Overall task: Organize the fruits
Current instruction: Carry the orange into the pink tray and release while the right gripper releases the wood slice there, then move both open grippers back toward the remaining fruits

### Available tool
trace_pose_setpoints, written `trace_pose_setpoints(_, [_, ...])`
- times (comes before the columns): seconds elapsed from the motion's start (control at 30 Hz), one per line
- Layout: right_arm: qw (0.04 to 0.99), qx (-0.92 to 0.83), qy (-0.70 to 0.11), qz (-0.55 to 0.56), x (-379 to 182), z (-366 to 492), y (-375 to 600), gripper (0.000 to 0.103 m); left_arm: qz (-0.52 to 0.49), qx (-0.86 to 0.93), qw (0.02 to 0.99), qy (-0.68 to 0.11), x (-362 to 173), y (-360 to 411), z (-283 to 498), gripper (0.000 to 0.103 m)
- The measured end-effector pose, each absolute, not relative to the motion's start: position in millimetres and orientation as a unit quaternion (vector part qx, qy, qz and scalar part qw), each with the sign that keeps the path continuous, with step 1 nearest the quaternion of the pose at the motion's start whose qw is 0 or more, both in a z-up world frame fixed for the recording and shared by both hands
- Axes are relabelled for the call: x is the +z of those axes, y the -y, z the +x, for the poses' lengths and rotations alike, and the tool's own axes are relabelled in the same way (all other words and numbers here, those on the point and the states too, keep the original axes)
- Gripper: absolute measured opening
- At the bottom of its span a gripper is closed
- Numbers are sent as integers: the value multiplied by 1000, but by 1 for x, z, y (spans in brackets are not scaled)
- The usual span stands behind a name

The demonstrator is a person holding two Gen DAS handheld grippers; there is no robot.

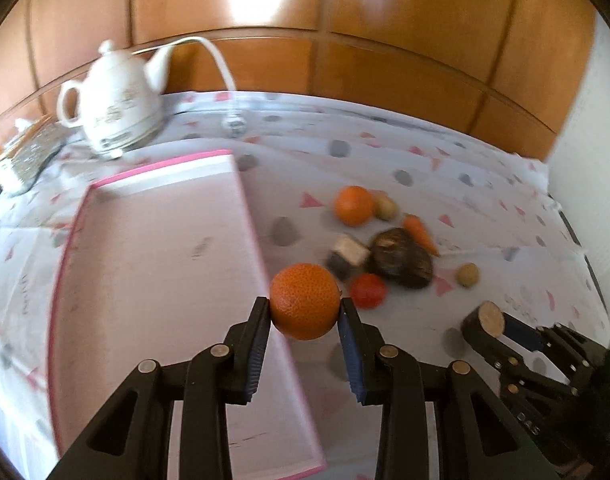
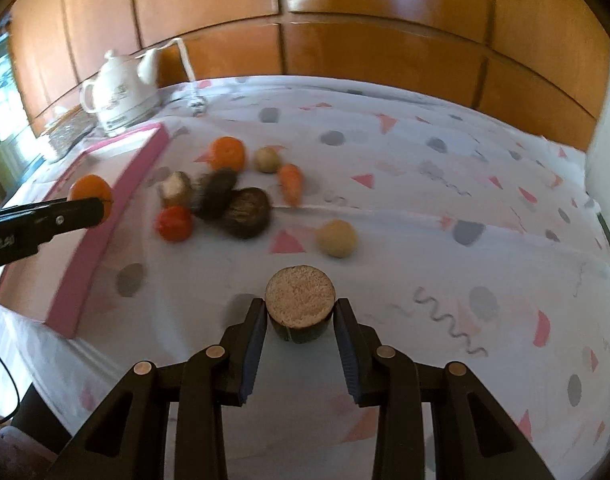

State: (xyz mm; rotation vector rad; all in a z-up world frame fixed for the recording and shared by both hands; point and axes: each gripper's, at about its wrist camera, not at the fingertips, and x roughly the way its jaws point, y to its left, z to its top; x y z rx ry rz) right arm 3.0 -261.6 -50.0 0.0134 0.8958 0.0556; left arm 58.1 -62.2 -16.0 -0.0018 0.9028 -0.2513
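Observation:
My left gripper [image 1: 305, 314] is shut on an orange [image 1: 305, 300], held in the air over the right rim of the pink tray [image 1: 145, 280]. In the right wrist view that orange [image 2: 89, 192] hangs over the tray rim [image 2: 105, 232]. My right gripper [image 2: 299, 310] is shut on a dark stub with a tan cut face [image 2: 299, 296], just above the cloth. On the table lie another orange [image 1: 353, 205], a red tomato [image 1: 367, 290], a carrot [image 1: 420, 234], two potatoes [image 1: 467, 275], dark round pieces [image 1: 401, 258] and a cut stub [image 1: 347, 252].
A white teapot [image 1: 113, 100] with a white cable stands at the back left, a patterned box [image 1: 25, 156] beside it. Wooden panels close off the back. The patterned cloth [image 2: 465, 200] spreads to the right, and the table's near edge runs below the tray.

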Motion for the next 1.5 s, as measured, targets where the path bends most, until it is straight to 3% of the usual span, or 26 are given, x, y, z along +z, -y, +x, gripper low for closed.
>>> trace_pose_setpoints(0.6, [884,202,-419,-43,-17,31,146,35,-67,24,894,-442,-31,-53,59,35])
trace_pose_setpoints(0.97, [867,243,-430,-63,-25,72,74,35,-72,68,901,-422,-24,-82,53,36])
trace_pose_setpoints(1.2, [875,227,-424,-55,-25,76,67,35,-80,69,908,-406,-15,-85,47,56])
trace_pose_setpoints(1.5, [892,196,-405,-33,-16,60,90,39,-79,65,906,-411,-17,-73,39,61])
